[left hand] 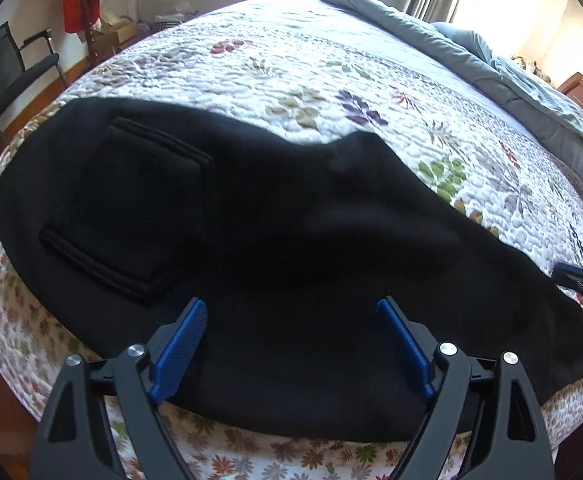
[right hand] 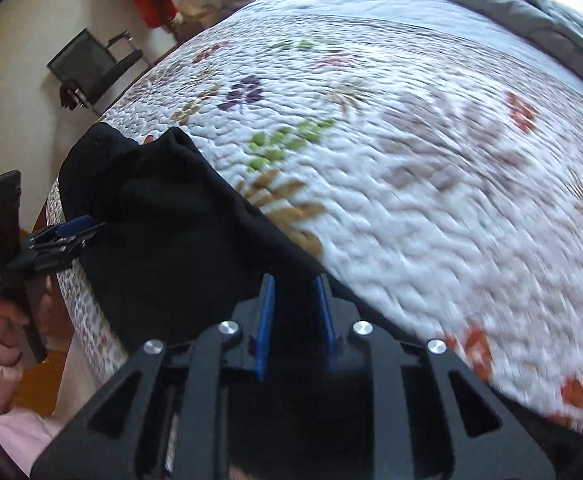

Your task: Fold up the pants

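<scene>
Closest in the left wrist view is the left hand-held gripper (left hand: 291, 344). Its two blue pads stand wide apart with nothing squeezed between them. It hangs just over the near edge of the black pants (left hand: 251, 240), about the middle of their length.

The pants lie flat on the bed (left hand: 291, 72), on a white quilt with leaves and flowers printed on it. Their long line runs from 9 o'clock to 4 o'clock in this view. The wide top part, with a square back pocket (left hand: 127, 204), lies at 10 o'clock from the left hand-held gripper. The thin leg end lies at 3 o'clock.

In the right wrist view, the right hand-held gripper (right hand: 294, 320) sits at that thin leg end. Its pads are close together, with black cloth showing in the small gap. I cannot tell if the pads really pinch the cloth (this picture is blurry). From here the pants stretch away toward 10 o'clock, where the other tool shows, held by a hand (right hand: 19, 312) in a pink sleeve.

So each hand has its own end. The right one is nearer the leg end, and the left one is nearer the middle and the top. I think the next fold will bring the leg end over toward the pocket end, along that long line.

Farther off are a grey blanket (left hand: 491, 60) at 1 o'clock and a dark chair (left hand: 11, 68) at 10 o'clock.
</scene>
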`<state>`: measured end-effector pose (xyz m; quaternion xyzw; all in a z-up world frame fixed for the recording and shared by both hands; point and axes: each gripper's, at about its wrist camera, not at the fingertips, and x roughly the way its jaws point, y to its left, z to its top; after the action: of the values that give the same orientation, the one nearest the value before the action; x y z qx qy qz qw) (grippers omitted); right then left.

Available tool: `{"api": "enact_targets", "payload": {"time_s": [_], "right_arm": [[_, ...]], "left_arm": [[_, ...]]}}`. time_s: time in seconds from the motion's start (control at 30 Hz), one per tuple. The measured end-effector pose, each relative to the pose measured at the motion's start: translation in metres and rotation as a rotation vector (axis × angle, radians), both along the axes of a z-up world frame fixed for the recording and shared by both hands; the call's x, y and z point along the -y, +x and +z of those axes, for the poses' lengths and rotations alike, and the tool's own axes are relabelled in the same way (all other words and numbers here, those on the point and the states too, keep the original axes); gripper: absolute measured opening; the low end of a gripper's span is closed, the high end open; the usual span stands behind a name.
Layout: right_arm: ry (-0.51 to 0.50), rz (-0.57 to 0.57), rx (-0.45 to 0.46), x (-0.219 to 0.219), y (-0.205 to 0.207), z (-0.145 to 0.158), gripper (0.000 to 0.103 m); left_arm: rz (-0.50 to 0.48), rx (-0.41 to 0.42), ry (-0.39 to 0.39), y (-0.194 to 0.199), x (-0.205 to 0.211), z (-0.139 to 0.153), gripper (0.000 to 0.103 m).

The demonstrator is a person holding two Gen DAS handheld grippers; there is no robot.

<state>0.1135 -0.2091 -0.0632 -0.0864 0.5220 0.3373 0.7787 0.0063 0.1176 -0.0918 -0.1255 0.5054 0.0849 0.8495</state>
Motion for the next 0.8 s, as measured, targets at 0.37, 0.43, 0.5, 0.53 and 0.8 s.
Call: {"api": "enact_targets", "payload": {"time_s": [0.37,0.43,0.5,0.53,0.8], "right_arm": [[0.149,-0.261,-0.136,0.079,-0.015,-0.042,0.029],[0.11,-0.316,-0.097,0.107,-0.026,-0.029,0.031],[0.111,-0.391,-0.088,0.142,-0.036,-0.02,0.031],[0.11,-0.451,-0.08,0.171,-0.043,-0.015,0.032],[0.147,-0.835,-0.117,0.341,-0.115,-0.014,0.04]], "left_arm": [[-0.044,-0.008,0.034,0.004,0.035,-0.004,0.096],[-0.095,0.007,0.017,0.001,0.056,0.003,0.096],[-0.176,0.0,0.02,0.0,0.085,0.004,0.096],[-0.206,-0.001,0.02,0.0,0.097,0.004,0.096],[-0.392,-0.033,0.001,0.007,0.192,-0.004,0.096]]}}
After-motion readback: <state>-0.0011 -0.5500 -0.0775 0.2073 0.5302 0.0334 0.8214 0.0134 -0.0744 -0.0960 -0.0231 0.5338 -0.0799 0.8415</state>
